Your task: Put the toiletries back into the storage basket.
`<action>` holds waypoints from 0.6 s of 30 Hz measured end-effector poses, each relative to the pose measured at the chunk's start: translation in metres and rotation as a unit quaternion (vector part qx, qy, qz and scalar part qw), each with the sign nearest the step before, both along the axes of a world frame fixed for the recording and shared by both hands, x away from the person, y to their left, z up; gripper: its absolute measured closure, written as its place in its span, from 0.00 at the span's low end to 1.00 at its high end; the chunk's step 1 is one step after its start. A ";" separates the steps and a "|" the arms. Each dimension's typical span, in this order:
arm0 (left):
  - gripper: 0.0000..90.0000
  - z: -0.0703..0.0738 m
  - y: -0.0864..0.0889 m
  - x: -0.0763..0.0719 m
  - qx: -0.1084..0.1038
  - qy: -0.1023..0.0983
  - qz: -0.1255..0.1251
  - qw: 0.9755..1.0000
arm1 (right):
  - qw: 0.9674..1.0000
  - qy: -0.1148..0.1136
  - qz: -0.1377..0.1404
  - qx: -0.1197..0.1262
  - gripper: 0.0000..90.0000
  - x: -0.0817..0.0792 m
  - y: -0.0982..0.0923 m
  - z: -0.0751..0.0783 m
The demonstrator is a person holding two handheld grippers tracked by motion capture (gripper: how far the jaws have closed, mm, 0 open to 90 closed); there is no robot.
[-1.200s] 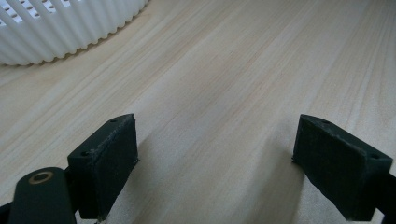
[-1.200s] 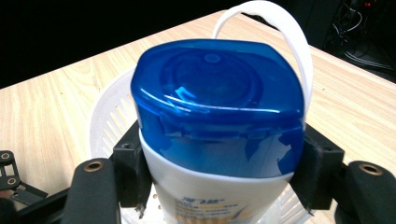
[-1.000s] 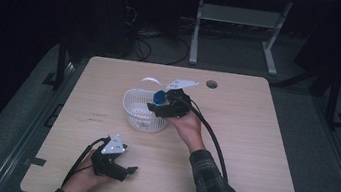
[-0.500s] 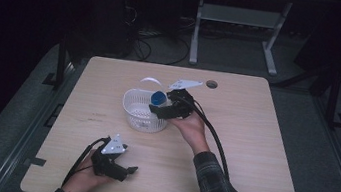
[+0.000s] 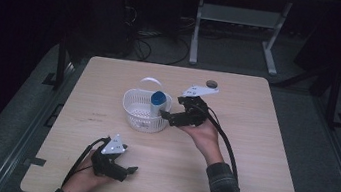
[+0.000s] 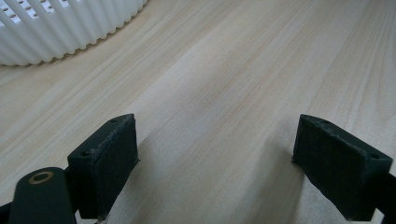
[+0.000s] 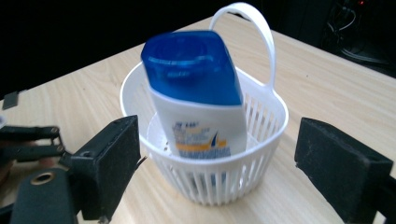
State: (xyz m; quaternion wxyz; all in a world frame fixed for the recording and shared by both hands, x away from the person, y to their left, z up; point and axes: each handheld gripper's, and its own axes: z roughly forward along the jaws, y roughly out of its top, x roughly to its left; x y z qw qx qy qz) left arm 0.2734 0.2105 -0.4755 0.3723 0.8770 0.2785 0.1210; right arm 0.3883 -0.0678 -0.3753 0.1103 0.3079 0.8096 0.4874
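Observation:
A white slatted basket (image 5: 130, 103) with a hoop handle stands near the table's middle. A white bottle with a blue cap (image 5: 159, 99) leans upright inside it. My right gripper (image 5: 165, 117) hovers just right of the basket, pointing at it. Its jaws have just been opening and are open, with nothing between them. In the right gripper view the bottle (image 7: 198, 100) and basket (image 7: 275, 112) lie ahead of the right gripper (image 7: 218, 156). My left gripper (image 5: 131, 170) rests open on the wood near the front edge. The left gripper (image 6: 215, 163) view shows bare wood between the pads and the basket wall (image 6: 70, 28) at top left.
The wooden table (image 5: 261, 154) has a round cable hole (image 5: 211, 84) at the back right. A metal stand (image 5: 233, 29) is on the floor beyond the far edge. Cables trail from both grippers toward the person.
My right gripper has drawn back to the right, away from the bottle, which stays in the basket. The left gripper has not moved.

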 end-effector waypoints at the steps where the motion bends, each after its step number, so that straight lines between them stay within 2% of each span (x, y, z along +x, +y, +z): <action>1: 0.14 0.000 0.000 0.000 -0.002 0.000 0.002 1.000 | 1.000 0.002 -0.002 -0.002 0.15 -0.002 -0.002 0.001; 18: 0.14 0.000 0.000 0.000 -0.002 0.001 0.001 1.000 | 1.000 -0.008 -0.030 0.003 0.16 -0.028 -0.048 -0.001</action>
